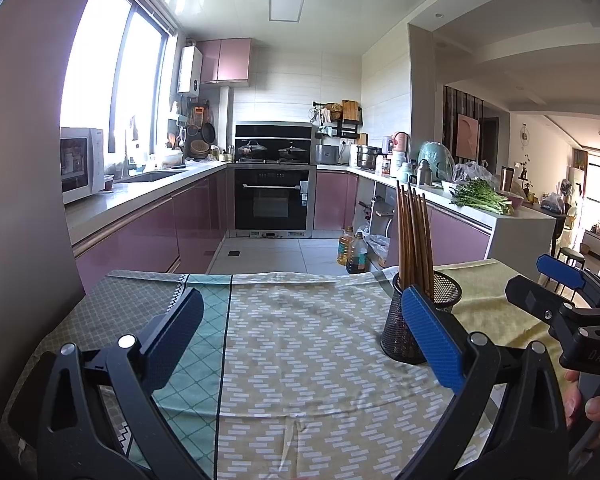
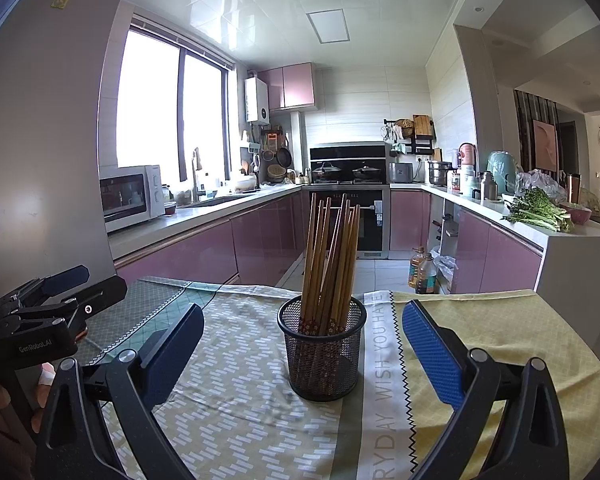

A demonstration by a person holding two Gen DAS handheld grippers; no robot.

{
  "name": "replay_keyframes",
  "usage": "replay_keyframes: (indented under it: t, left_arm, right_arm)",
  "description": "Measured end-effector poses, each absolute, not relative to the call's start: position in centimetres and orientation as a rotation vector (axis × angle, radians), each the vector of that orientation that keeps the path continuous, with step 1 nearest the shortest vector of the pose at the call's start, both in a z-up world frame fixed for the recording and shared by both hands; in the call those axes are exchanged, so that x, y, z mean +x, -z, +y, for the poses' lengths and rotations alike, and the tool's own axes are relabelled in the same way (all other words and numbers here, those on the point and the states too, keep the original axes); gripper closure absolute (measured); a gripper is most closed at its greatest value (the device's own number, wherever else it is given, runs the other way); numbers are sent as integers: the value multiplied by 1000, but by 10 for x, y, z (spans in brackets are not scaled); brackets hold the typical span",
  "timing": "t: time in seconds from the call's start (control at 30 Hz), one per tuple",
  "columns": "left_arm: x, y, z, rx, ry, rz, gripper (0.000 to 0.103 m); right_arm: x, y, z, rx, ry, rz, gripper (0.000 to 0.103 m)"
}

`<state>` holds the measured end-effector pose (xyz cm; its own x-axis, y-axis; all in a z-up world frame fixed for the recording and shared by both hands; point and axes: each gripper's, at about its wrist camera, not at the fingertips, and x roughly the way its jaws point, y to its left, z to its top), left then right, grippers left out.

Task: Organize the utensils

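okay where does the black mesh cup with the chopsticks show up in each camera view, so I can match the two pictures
Left wrist view: the mesh cup sits right of centre on the tablecloth, partly behind the left gripper's blue finger.
Right wrist view: the mesh cup stands near centre, between the open fingers of the right gripper.
Shared landmark: the black oven at the far end of the kitchen.

counts on and around the table

one mesh holder [image 2: 322, 354] with about ten chopsticks [image 2: 332, 264]; two oil bottles [image 2: 422, 270] on the floor at two o'clock; two pots [image 2: 346, 172] on the stove at twelve; one microwave [image 2: 130, 196] at ten
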<state>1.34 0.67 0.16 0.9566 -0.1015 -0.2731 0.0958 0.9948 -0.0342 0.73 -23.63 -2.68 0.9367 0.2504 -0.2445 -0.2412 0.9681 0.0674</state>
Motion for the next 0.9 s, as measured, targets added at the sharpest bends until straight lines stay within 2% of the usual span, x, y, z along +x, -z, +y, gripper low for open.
replay_keyframes:
  t: [0.9]
  left_arm:
    - [15, 1, 6, -20, 92, 273, 5]
  right_arm:
    - [7, 28, -236, 35, -240, 251, 7]
